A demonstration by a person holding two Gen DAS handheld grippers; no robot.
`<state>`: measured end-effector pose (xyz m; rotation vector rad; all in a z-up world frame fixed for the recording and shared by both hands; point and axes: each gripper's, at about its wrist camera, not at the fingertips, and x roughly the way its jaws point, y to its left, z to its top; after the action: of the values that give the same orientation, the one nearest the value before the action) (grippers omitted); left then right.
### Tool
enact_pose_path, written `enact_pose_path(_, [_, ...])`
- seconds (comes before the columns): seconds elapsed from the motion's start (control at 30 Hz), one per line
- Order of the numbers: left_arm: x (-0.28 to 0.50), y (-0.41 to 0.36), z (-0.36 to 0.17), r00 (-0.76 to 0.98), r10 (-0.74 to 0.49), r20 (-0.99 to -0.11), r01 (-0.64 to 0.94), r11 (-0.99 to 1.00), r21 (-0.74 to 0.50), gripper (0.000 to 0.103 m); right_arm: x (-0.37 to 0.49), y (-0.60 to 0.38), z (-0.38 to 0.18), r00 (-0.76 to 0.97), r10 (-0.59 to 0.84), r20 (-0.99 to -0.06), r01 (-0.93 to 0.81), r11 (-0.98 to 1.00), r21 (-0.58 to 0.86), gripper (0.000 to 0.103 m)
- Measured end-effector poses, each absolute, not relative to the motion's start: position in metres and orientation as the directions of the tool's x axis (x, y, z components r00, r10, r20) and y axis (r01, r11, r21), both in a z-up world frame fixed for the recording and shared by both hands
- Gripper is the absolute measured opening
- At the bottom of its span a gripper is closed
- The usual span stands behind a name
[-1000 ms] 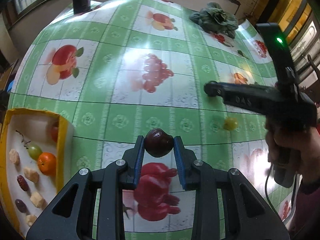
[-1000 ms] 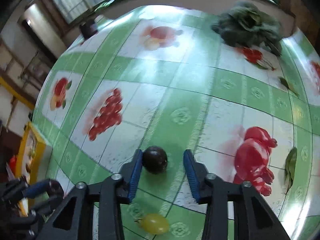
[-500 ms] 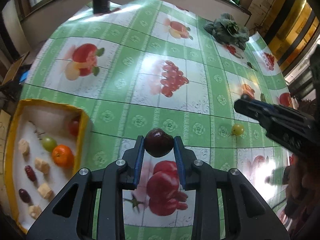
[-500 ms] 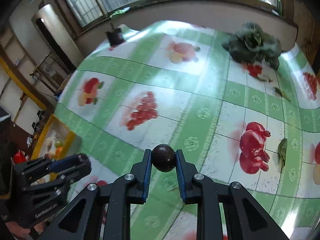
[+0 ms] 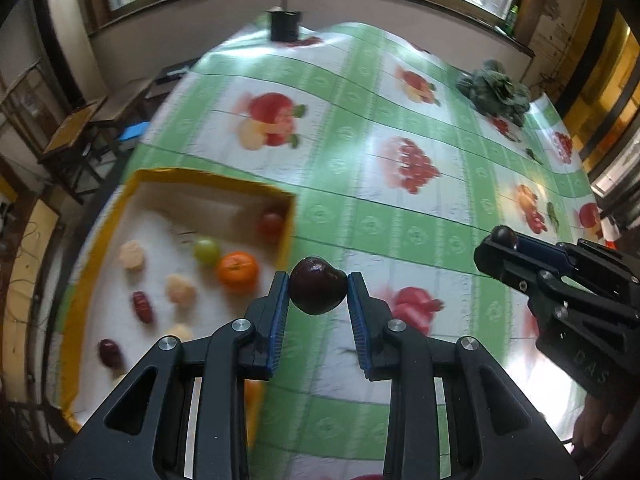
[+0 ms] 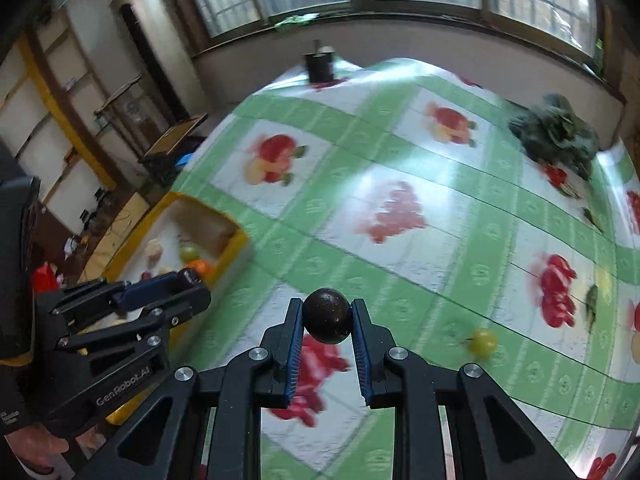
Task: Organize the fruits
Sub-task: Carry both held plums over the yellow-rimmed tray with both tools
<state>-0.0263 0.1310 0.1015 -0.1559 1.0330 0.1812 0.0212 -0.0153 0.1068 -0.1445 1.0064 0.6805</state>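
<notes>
My left gripper (image 5: 318, 292) is shut on a dark red plum (image 5: 317, 290), held above the table just right of the yellow tray (image 5: 208, 179). The tray holds an orange (image 5: 237, 266), a green grape (image 5: 206, 251), a red fruit (image 5: 271, 222) and several other pieces. My right gripper (image 6: 326, 316) is shut on a dark round fruit (image 6: 327, 315), held above the table. It shows in the left wrist view (image 5: 505, 240) to the right. The left gripper shows in the right wrist view (image 6: 188, 280) near the tray (image 6: 232, 246). A yellow-green grape (image 6: 483, 342) lies on the tablecloth.
A green and white fruit-print cloth (image 5: 400, 216) covers the table. A dark green leafy vegetable (image 5: 496, 90) lies at the far right. A black pot (image 5: 283, 26) stands at the far edge. Chairs and shelves stand left of the table.
Both grippers have risen and swung left toward the yellow tray. The right gripper shut on the dark round fruit and lifted it off the cloth.
</notes>
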Motion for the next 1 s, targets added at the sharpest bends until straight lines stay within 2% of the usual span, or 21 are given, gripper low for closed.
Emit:
enact_pose_path(0.5, [-0.077,0.214,0.102,0.483,0.2,-0.852,-0.378,0.926,0.002,0.029,-0.021,0.088,0.109,0.261,0.501,-0.825,-0.731,0.661,0.17,0.023])
enact_pose_path(1.0, [-0.086,0.261,0.072,0.419,0.225,-0.88,-0.464,0.886,0.006,0.029,-0.03,0.156,0.075,0.135,0.491,-0.861,-0.794,0.573,0.203,0.023])
